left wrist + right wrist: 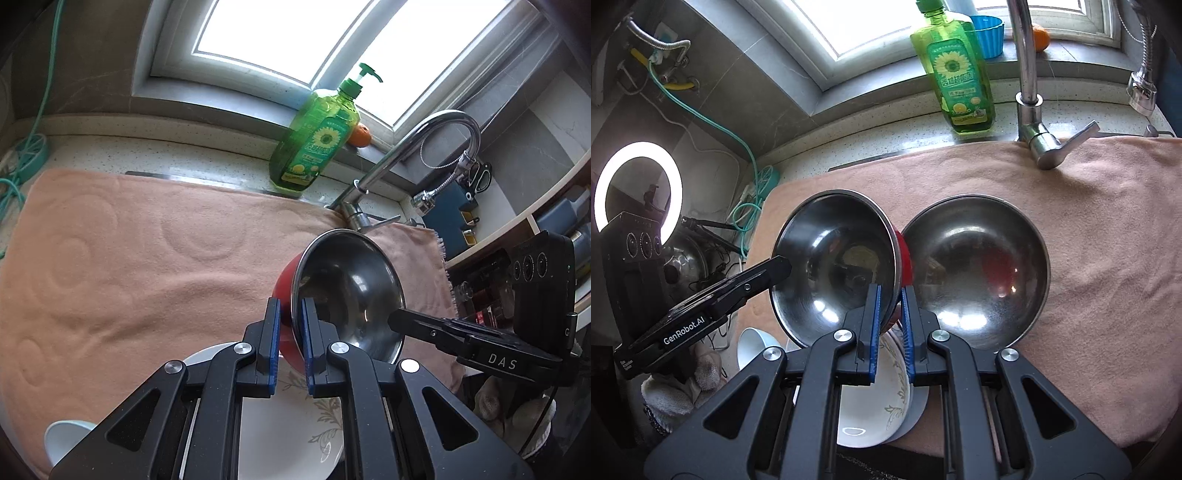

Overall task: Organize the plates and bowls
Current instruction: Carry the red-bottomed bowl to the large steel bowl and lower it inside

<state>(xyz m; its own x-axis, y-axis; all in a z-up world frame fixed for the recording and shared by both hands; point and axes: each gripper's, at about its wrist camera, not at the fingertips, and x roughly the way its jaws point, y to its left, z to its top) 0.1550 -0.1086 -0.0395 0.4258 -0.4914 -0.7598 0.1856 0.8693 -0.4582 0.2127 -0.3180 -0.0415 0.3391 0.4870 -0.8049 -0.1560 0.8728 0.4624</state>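
A steel bowl with a red outside [347, 284] is held tilted above the peach towel [129, 251]. My left gripper [290, 314] is shut on its rim. In the right wrist view my right gripper [890, 299] is shut on the opposite rim of the same bowl [831, 266]. A second steel bowl [979, 273] rests on the towel [1100, 258] just right of it. A white bowl with a leaf pattern [879, 402] lies under the held bowl; it also shows in the left wrist view [295, 424]. A small white cup [753, 343] lies at the left.
A green dish soap bottle [314, 136] and a chrome faucet [417, 147] stand behind the towel. An orange [359, 136] sits on the sill, with a blue cup [988, 35]. A ring light [637, 192] and cables [753, 184] are at the left. Shelves [535, 221] are at the right.
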